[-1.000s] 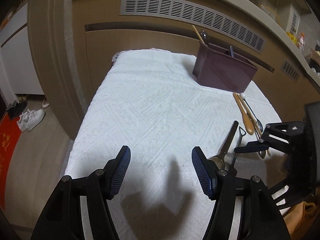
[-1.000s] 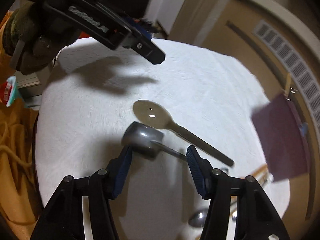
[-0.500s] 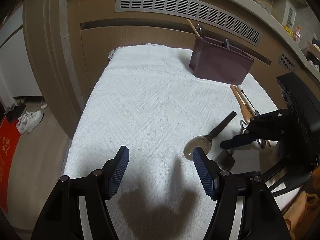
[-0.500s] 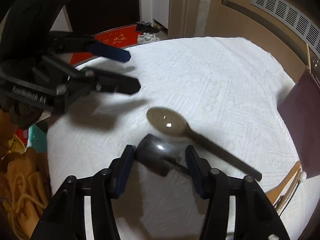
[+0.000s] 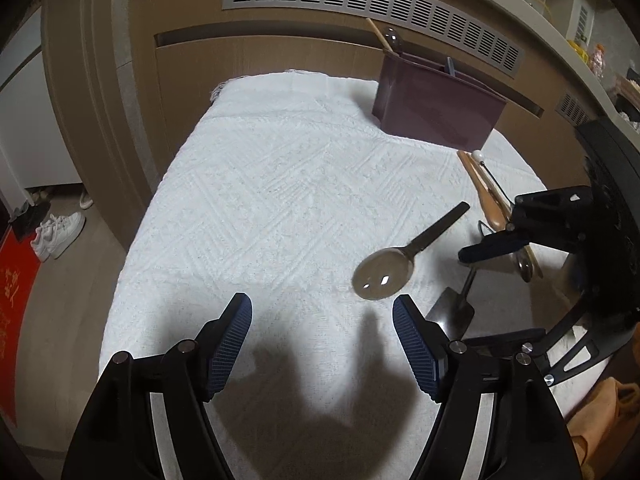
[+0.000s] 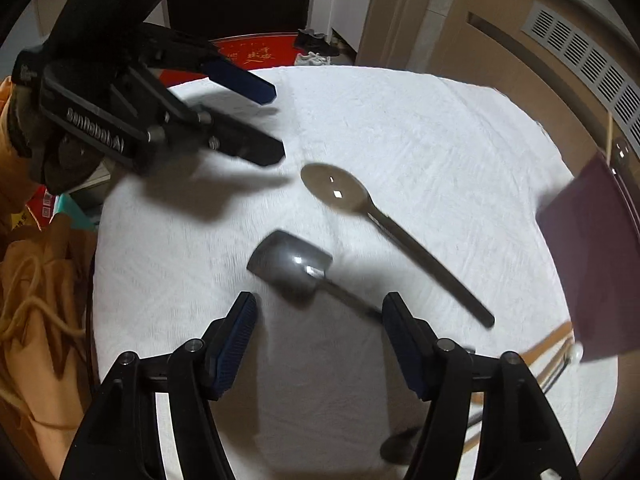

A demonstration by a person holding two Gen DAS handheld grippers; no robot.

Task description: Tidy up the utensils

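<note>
The right gripper [image 6: 318, 312] lets go — its jaws are opening, and the metal scoop [image 6: 290, 260] that sat between them a moment ago now lies loose just ahead on the surface [image 6: 400, 128]. The left gripper [image 5: 322, 314] widens over bare cloth, the large spoon [image 5: 384, 276] beside its right jaw, the maroon holder [image 5: 434, 110] far beyond — both utensils unsorted.

a maroon plastic utensil box [image 5: 436, 114] is standing at the far end of the white textured cloth [image 5: 280, 200] — nearer, a dark long-handled spoon [image 5: 404, 258] is lying left of a small metal scoop [image 5: 456, 308].

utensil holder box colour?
Dark maroon; the utensil holder box shows best in the left wrist view.
</note>
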